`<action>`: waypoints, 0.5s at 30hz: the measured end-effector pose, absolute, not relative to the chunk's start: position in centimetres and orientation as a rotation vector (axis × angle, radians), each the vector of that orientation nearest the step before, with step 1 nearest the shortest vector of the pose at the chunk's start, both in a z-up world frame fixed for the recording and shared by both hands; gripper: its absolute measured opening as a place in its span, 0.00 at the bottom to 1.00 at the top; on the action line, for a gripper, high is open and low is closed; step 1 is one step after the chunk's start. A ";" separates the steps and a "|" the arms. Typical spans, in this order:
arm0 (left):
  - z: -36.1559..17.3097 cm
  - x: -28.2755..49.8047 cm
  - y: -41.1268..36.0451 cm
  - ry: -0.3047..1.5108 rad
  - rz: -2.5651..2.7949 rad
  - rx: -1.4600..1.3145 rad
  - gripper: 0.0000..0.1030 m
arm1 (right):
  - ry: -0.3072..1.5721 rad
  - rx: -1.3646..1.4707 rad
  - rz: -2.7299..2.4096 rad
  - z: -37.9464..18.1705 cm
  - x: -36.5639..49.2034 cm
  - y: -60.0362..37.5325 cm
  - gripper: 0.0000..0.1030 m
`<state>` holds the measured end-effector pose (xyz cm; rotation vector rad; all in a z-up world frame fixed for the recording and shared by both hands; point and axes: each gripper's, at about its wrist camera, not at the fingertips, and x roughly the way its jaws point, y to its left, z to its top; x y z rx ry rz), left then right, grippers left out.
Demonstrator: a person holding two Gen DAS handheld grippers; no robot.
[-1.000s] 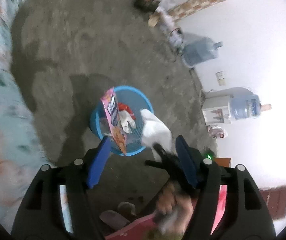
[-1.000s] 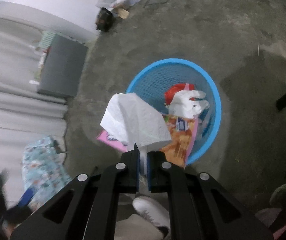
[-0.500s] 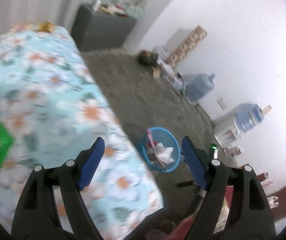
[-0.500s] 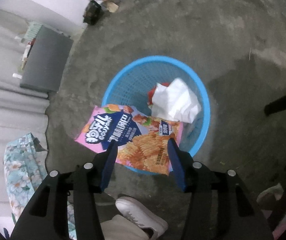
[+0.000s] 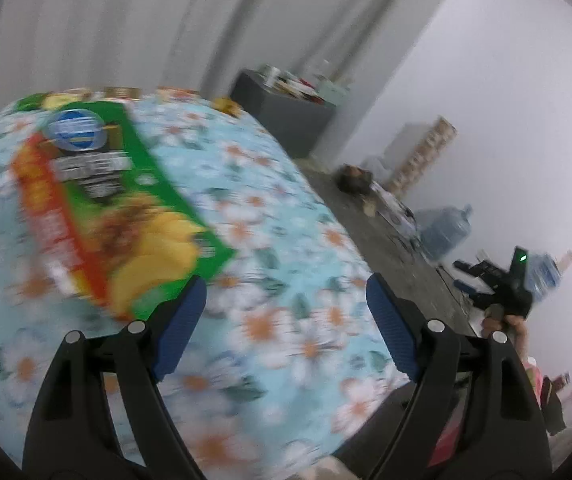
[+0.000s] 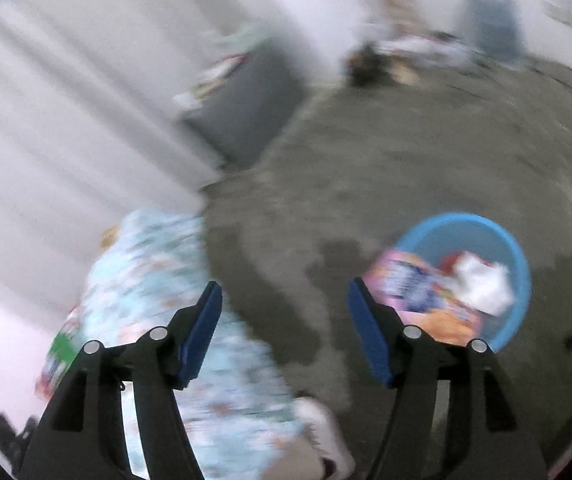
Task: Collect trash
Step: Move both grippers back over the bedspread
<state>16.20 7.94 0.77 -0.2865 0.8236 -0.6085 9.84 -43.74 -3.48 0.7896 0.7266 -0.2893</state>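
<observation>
A green and red snack bag lies flat on the floral tablecloth, just ahead and left of my open, empty left gripper. My right gripper is open and empty above the floor, left of the blue trash basket. The basket holds a pink snack bag leaning over its rim and white crumpled paper. The green bag also shows blurred at the far left of the right wrist view. The right gripper shows at the far right of the left wrist view.
The floral-cloth table stands left of the grey concrete floor. A dark grey cabinet with clutter on top stands by the curtain. Water jugs and boxes line the white wall. A white shoe is at the bottom.
My right gripper opened and dropped the white paper into the basket, then swung up and left. My left gripper swung from the basket up over the table to the green bag.
</observation>
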 end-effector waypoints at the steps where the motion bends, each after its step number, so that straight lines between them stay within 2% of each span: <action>1: 0.6 16.1 9.1 0.817 -0.587 -0.299 0.75 | 0.729 0.764 -0.227 -2.5 11.3 -41.9 0.63; 8: -0.6 15.4 15.5 0.776 -0.474 -0.388 0.75 | 0.848 0.626 0.156 -0.3 20.9 -28.8 0.64; 15: -1.6 15.5 18.9 0.742 -0.436 -0.412 0.75 | 1.015 0.604 0.470 -1.9 29.9 -16.6 0.64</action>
